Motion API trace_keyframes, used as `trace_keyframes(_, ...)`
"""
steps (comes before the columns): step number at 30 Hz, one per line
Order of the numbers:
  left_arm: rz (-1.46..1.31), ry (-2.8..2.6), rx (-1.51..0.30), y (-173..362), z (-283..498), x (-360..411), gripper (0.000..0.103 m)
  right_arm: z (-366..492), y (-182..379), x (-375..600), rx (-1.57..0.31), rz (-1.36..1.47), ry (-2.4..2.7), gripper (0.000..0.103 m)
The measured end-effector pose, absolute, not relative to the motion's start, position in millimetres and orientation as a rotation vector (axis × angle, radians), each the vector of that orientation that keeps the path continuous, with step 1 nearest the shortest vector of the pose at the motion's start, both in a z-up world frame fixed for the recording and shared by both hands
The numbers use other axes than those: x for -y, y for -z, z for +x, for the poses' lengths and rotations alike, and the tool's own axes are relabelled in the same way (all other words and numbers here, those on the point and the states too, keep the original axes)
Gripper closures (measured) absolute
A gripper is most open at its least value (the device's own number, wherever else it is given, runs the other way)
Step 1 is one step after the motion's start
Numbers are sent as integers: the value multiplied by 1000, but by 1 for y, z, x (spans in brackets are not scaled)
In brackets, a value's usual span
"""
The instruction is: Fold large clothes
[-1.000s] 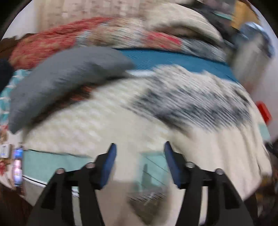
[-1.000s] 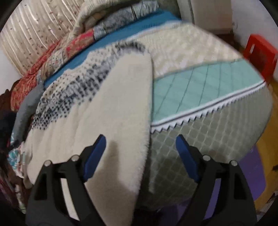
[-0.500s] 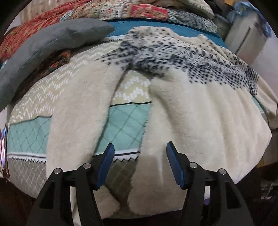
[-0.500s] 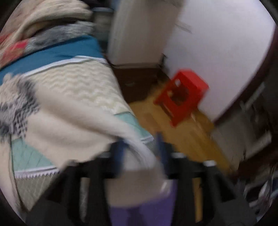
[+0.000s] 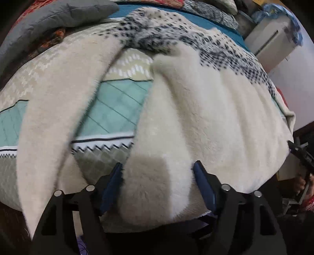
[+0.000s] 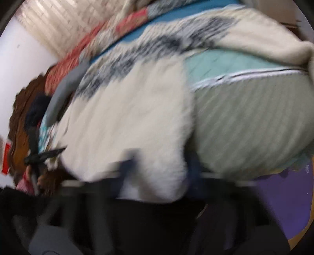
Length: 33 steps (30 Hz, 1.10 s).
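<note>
A large cream fleece sweater (image 5: 206,109) with a navy dotted yoke lies spread on the bed, its hem hanging over the near edge. One sleeve (image 5: 58,109) trails down on the left. My left gripper (image 5: 159,172) is open, its blue pads on either side of the hem's left corner. In the blurred right wrist view the sweater (image 6: 127,121) fills the middle and my right gripper (image 6: 161,168) is open around its lower right hem. The other sleeve (image 6: 274,45) lies across the bed at the upper right.
The bed has a teal and beige quilted cover (image 5: 117,106) with a zigzag border. A grey pillow (image 5: 55,17) and red patterned bedding lie at the back. A white cabinet (image 5: 274,45) stands on the right. A purple mat (image 6: 284,196) lies on the floor.
My left gripper has come down closer to the hem. My right gripper has swung back from the red stool and floor to the sweater's hem, moving fast and blurred.
</note>
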<state>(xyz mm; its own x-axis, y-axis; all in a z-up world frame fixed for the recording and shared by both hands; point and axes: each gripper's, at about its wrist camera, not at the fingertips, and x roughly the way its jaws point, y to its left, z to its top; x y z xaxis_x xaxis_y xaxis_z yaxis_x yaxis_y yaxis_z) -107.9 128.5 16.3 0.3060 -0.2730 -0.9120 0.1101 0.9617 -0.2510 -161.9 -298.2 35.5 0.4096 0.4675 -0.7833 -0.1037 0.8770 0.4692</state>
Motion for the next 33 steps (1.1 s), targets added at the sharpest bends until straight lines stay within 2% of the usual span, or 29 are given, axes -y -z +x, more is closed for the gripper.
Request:
trace_keyframes(5, -181, 407, -1194, -52, -133, -116, 103, -180, -101, 312, -1015, 254, -311, 94)
trace_keyframes(9, -217, 464, -1195, -62, -156, -114, 103, -178, -91, 341, -1127, 190, -187, 92)
trace_keyframes(11, -211, 427, -1237, -45, -158, -114, 103, -171, -65, 347, -1206, 219, -132, 86)
trace_keyframes(13, -159, 339, -1321, -20, -154, -111, 103, -169, -33, 347, -1276, 202, -29, 65)
trace_keyframes(15, -174, 337, -1331, -18, -159, -116, 103, -174, -31, 354, -1250, 184, 29, 52)
trace_keyframes(21, -192, 290, -1109, -84, -196, -176, 103, -171, -114, 359, -973, 138, 42, 50)
trace_keyframes(24, -258, 151, -1037, -103, -208, -224, 103, -151, -149, 311, -887, 120, -131, 50)
trace_keyframes(27, -330, 12, -993, -106, -222, -272, 103, -130, -154, 235, -905, 117, -400, 50)
trace_keyframes(33, -432, -90, -940, -105, -241, -316, 103, -105, -102, 33, -1203, 270, -960, 50)
